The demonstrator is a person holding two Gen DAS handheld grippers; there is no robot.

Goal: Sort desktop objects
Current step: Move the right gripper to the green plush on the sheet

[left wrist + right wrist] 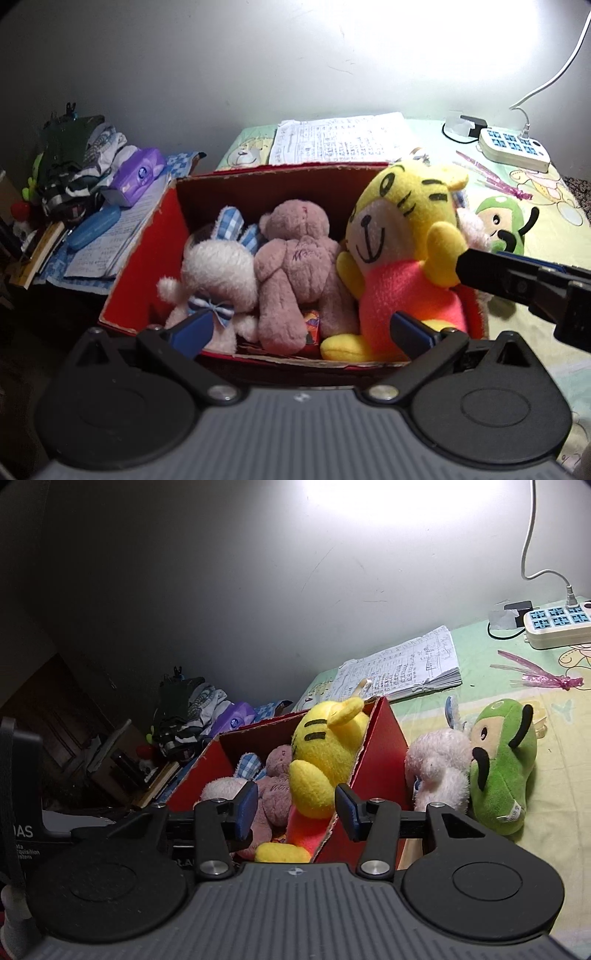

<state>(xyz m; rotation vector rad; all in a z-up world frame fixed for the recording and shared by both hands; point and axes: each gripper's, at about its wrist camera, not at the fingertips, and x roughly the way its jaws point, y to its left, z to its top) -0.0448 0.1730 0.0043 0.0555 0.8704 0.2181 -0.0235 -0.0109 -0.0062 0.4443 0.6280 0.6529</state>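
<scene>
Settling the yellow tiger plush (406, 243) into the red box (144, 266) looks like the step in hand, so I'd go easy here; it sits upright at the box's right end, straight ahead of the right gripper (295, 812) and just past its fingertips, head poking above the rim; it's tall and top-heavy, so my guess is it wants a nudge down and leftward into the box before backing away, otherwise it could tip out over the right wall.

Right jaws are spread fairly wide and hold nothing; the tiger's arm and side show in the gap between the pads, but I can't tell whether either pad actually touches the fur; the box's right wall runs close under the right-hand finger.

Left gripper (299, 325) is wide open too, empty, hovering at the near edge of the box; the white bunny (218, 273) sits just beyond its left finger, the pink bear (299, 266) dead centre between the jaws.

Outside the box, beyond the right jaw's right finger, a second fluffy white plush (436, 768) and a green plush (502, 760) lie touching each other on the bedsheet (554, 812); probably next in line; papers (406, 668) and a power strip (557, 627) further back.
</scene>
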